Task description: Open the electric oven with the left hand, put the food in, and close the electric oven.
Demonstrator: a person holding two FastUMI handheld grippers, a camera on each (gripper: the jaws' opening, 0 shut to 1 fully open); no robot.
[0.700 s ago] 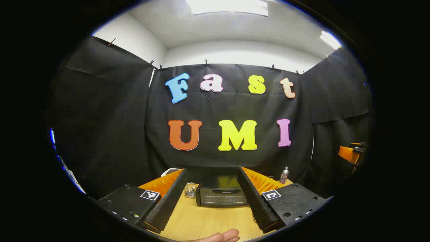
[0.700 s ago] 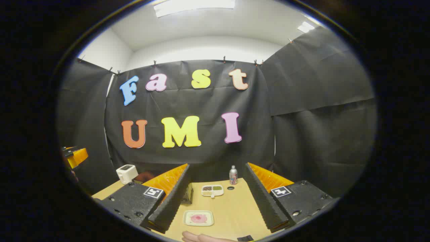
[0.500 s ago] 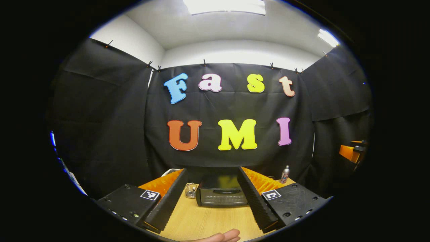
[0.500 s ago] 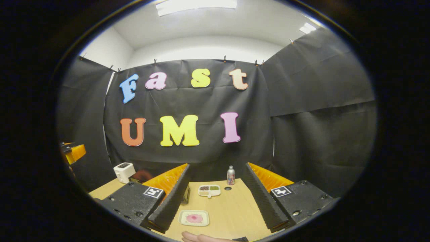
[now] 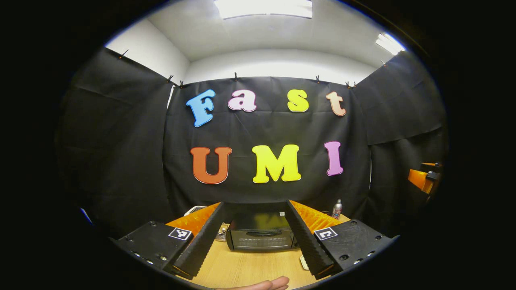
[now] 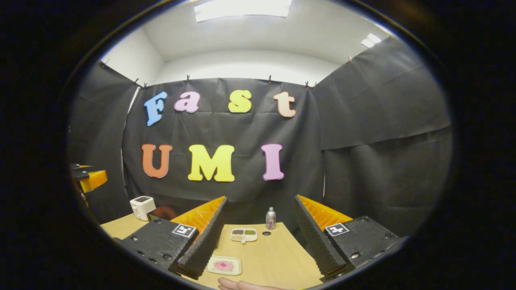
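Oven [image 5: 260, 235] shut, straight ahead between left gripper [image 5: 254, 213] fingers, jaws wide, empty; hook door handle squarely. Food plate [image 6: 224, 265] right of oven, before right gripper [image 6: 260, 205], wide, empty

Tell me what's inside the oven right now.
Cannot tell: the oven has its door shut, and the dark glass hides the inside. The plate of food sits on the table.
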